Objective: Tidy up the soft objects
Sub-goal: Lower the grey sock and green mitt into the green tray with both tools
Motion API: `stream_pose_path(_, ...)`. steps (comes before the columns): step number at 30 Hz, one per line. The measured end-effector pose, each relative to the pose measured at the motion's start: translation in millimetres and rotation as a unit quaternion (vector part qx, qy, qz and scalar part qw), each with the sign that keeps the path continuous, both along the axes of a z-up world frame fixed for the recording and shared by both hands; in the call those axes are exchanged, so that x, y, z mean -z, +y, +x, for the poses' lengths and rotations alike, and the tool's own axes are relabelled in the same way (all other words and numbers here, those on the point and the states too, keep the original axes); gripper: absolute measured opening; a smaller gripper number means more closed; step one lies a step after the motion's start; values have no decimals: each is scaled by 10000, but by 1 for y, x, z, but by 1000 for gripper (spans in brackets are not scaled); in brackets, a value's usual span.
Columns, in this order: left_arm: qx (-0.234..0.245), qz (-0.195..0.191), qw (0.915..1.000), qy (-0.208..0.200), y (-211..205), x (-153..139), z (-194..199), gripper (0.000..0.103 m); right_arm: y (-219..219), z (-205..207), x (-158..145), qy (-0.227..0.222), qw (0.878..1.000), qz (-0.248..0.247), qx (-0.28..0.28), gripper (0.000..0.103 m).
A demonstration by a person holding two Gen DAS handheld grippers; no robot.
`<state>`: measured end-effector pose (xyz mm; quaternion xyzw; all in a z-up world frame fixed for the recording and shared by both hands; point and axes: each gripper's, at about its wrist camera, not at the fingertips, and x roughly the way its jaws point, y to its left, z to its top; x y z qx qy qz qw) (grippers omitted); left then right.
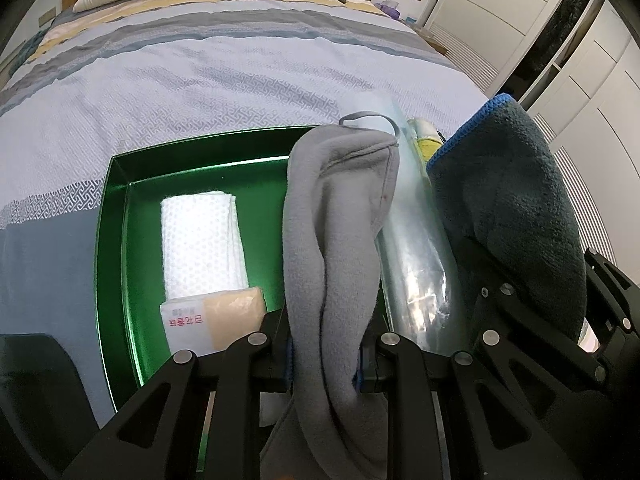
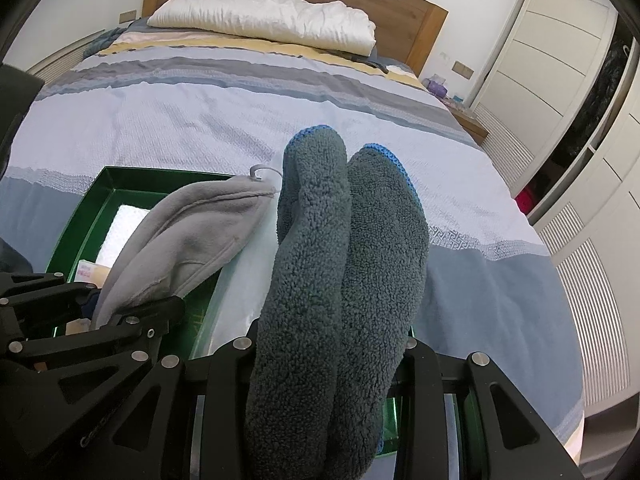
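Two soft cloths held up side by side over a green tray (image 1: 120, 216) on a striped bedspread (image 1: 200, 80). In the left gripper (image 1: 326, 364), a light grey fleece cloth (image 1: 340, 208), pinched at a bunched fold low down, rising limp ahead of the fingers, a small hanging loop (image 1: 368, 117) at its far tip. In the right gripper (image 2: 334, 356), a dark grey plush towel (image 2: 344, 260) with blue edging, doubled into two thick lobes and clamped near its lower part, jaws narrowed hard onto the pile. Already in the tray: a folded white paper towel (image 1: 200, 240) and, just beside its near end, a small flat packet (image 1: 212, 324) with red print. Along the tray's right side, a clear plastic wrapper (image 1: 416, 264), something yellow (image 1: 430, 140) at its far end, too hidden to name. Both cloths light, floppy, easily compressed, nothing fragile; likely to sag and unfold when let go rather than hold shape. Fleece thin and smooth, so apt to slip through a loose pinch; plush thick and grippy, less so. Best taken at a folded edge or through several layers at once, as now, to keep the bundle together. Free tray floor right of the paper towel looks the natural spot for the fleece; whether the bulky towel also fits there is hard to judge
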<state>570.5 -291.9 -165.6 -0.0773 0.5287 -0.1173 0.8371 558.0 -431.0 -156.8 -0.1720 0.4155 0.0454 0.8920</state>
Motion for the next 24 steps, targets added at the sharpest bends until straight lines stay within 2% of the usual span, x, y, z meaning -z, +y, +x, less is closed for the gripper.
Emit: stream_pose_path(24, -15, 16, 10000, 32, -1, 0, -1, 17, -3, 3, 1, 81, 9999, 67, -9, 34)
